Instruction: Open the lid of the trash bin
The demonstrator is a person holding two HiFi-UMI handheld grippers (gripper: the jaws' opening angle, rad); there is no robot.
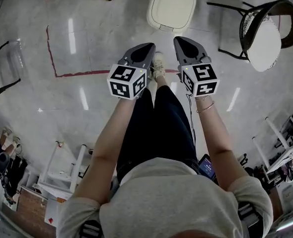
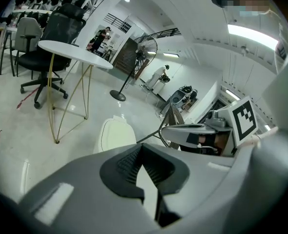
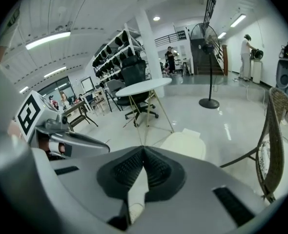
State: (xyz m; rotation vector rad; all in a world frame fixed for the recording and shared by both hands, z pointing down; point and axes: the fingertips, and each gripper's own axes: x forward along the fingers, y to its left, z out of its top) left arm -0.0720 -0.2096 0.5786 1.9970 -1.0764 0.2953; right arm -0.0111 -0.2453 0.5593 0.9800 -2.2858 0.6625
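Note:
The white trash bin (image 1: 171, 6) stands on the floor ahead of me with its lid down. It also shows in the left gripper view as a pale bin (image 2: 115, 133) and in the right gripper view as the same bin (image 3: 185, 143), lid flat. My left gripper (image 1: 149, 46) and right gripper (image 1: 180, 38) are held side by side in the air, short of the bin and pointing toward it. Both have their jaws together at the tips, with nothing between them. Neither touches the bin.
A wicker chair with a white cushion (image 1: 265, 31) stands right of the bin. A round white table on gold legs (image 2: 71, 52) and a black office chair (image 2: 46, 48) stand behind it. Red tape (image 1: 77, 73) marks the floor at left. My foot (image 1: 158, 63) is below the grippers.

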